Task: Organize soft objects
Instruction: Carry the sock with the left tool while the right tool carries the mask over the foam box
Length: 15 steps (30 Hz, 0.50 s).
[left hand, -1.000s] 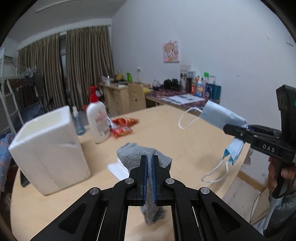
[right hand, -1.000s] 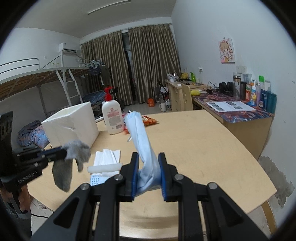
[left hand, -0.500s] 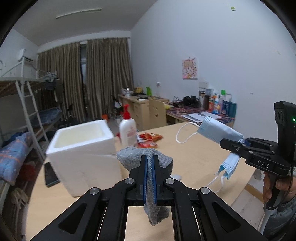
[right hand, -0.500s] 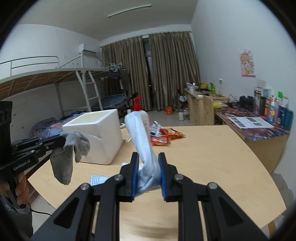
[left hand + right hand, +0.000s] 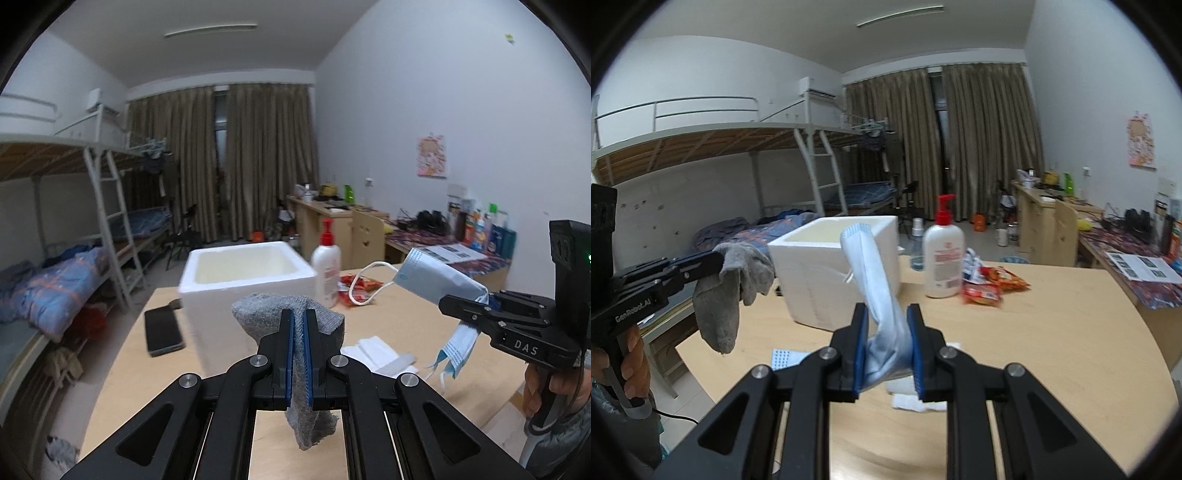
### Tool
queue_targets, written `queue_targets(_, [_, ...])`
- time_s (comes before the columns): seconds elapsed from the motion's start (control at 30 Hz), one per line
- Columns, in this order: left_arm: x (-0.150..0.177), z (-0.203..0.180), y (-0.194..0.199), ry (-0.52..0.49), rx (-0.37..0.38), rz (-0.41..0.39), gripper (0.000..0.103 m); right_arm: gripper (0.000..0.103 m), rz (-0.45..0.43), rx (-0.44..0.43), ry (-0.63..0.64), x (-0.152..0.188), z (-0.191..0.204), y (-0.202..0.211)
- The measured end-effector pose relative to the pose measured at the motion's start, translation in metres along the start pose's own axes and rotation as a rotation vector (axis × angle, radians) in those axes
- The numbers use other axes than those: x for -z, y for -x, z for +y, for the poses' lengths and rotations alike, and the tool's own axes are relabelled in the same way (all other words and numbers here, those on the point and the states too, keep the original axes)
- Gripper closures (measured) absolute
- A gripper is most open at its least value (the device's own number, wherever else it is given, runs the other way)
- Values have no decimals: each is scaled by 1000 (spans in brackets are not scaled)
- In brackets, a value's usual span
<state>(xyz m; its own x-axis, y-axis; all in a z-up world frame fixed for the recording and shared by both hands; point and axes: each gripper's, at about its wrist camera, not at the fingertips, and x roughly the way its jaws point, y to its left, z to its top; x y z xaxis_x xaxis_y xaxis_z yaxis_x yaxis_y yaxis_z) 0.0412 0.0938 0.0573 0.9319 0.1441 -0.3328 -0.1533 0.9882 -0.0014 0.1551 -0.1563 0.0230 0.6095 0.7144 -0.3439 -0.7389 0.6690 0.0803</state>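
- Dormitory surroundings frame the work: a bunk bed (image 5: 746,177) on the far left, brown curtains (image 5: 236,158) at the back, and a pale wooden table (image 5: 1052,332) in the foreground.
- On the table's far left part stands an open white foam box (image 5: 243,273), its mouth facing up. It looks like the likely bin for the soft things, which would explain why both tools face it.
- The left gripper (image 5: 298,325) has its blue pads pressed together on a grey sock (image 5: 258,314). The sock bunches above the pads and hangs limp below them, clear of the table, so it can be carried over the box wall.
- The right gripper (image 5: 886,325) is clamped on a blue face mask (image 5: 871,266). Its pads stand slightly apart only because the folded mask fills the gap; one end stands up, and the ear loops dangle free in the left wrist view.
- Both items are held in the air, near the box but not over its opening.
- A lotion pump bottle (image 5: 942,258) and red snack packets (image 5: 993,284) lie to the right of the box. They are not soft goods and probably stay where they are.
- White tissues (image 5: 373,350) lie on the near table and a dark phone (image 5: 162,330) lies left of the box.
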Motion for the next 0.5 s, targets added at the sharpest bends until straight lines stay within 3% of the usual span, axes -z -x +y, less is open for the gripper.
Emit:
queue_targets(0.23, [-1, 20, -3, 40, -39, 5, 98, 78, 8, -78, 33, -8, 22, -19])
queue_targets(0.5, [-6, 28, -11, 45, -47, -3, 98, 78, 21, -84, 53, -19, 34, -34])
